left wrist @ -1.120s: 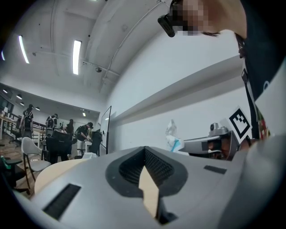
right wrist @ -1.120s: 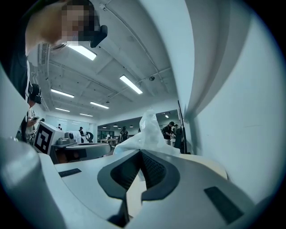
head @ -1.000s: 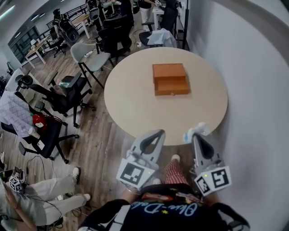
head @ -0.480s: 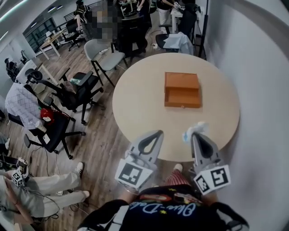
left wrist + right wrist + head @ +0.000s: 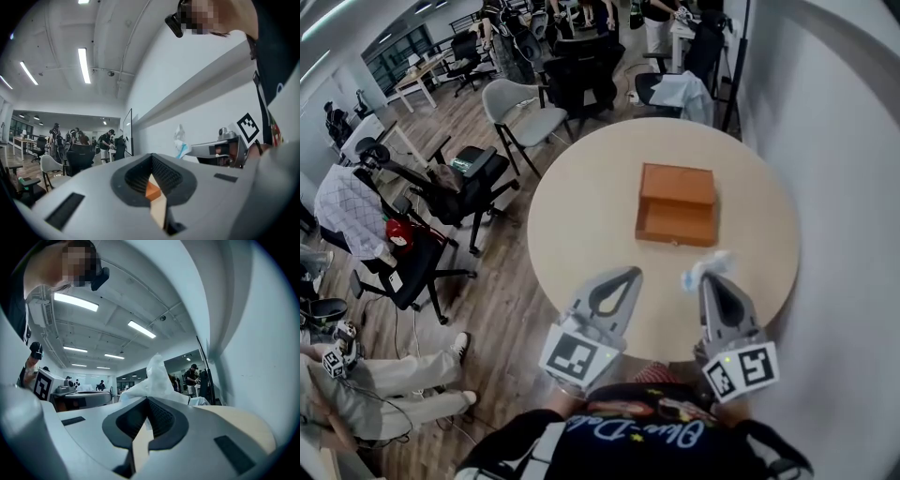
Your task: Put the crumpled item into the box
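Observation:
An open orange-brown box [image 5: 677, 205] lies on the round beige table [image 5: 581, 225], its lid laid flat behind it. My right gripper [image 5: 705, 276] is shut on a crumpled white and pale-blue item [image 5: 705, 269], held above the table's near edge, short of the box. In the right gripper view the crumpled item [image 5: 153, 378] sticks up from the closed jaws. My left gripper [image 5: 623, 276] is shut with nothing in it, to the left of the right one. In the left gripper view the box [image 5: 152, 189] shows through the jaw gap, and the item [image 5: 181, 143] sits at the right gripper's tip.
A pale wall [image 5: 844, 187] curves close along the table's right side. Office chairs [image 5: 469, 178] stand left of the table on wood flooring. A grey chair [image 5: 520, 117] and a draped chair [image 5: 680, 89] stand behind it. A seated person's legs [image 5: 384, 394] are at lower left.
The table and box have come nearer in the head view and shifted slightly. Both grippers keep their pose, the right one still holding the crumpled item.

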